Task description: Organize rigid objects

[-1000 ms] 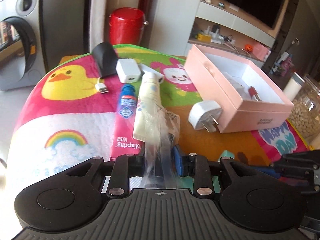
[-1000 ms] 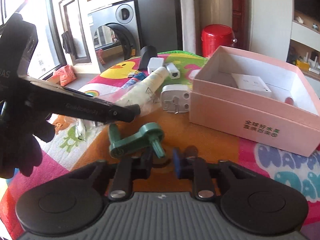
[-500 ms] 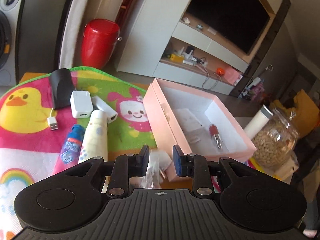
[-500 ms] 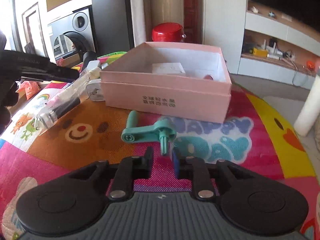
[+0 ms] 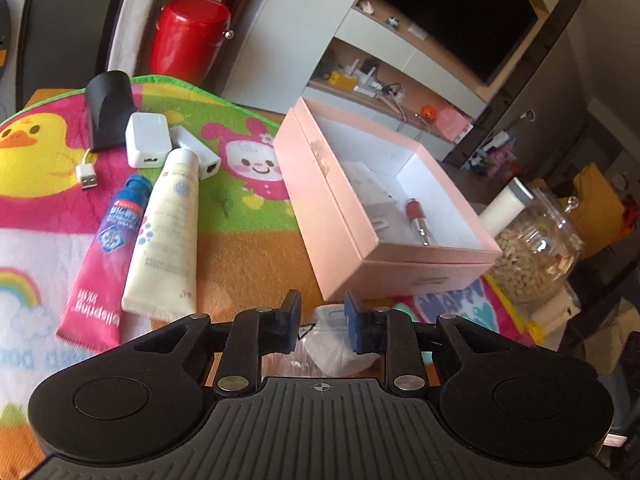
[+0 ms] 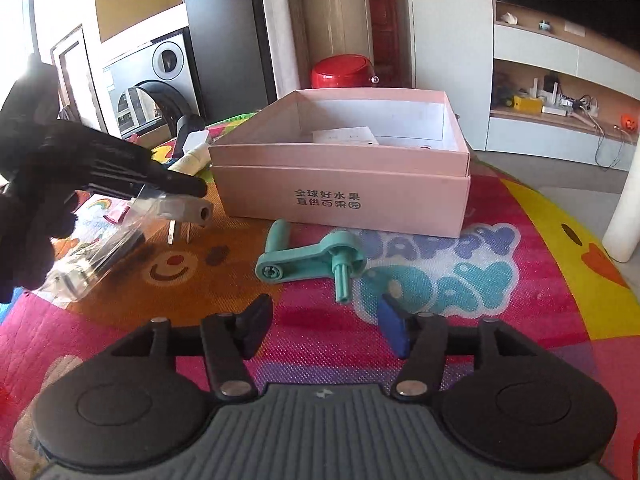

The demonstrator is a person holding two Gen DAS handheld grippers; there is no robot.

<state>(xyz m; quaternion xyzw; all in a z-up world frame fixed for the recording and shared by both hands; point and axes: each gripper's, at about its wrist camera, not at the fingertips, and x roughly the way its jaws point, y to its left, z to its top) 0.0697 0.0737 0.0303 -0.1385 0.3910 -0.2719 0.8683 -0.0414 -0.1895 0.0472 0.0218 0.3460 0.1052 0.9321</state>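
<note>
The open pink box [image 5: 344, 208] [image 6: 340, 196] stands on the colourful mat and holds a white item [image 5: 370, 184] and a lipstick [image 5: 416, 218]. My left gripper [image 5: 322, 326] is shut on the white plug adapter [image 5: 334, 346] [image 6: 182, 208], lifted above the mat left of the box; a clear plastic bag [image 6: 92, 256] hangs under it. My right gripper [image 6: 320, 326] is open and empty, just in front of the teal crank handle [image 6: 308, 258] lying before the box.
A cream tube [image 5: 168, 236], a pink-blue tube [image 5: 104, 264], a white charger [image 5: 146, 144], a white adapter [image 5: 198, 156], a USB plug [image 5: 88, 178] and a black object [image 5: 108, 110] lie on the mat's left. A jar of beans [image 5: 532, 256] and a white cylinder [image 6: 624, 216] stand right.
My left gripper has lifted the white plug adapter off the mat beside the box. My right gripper has opened wide and edged towards the teal crank.
</note>
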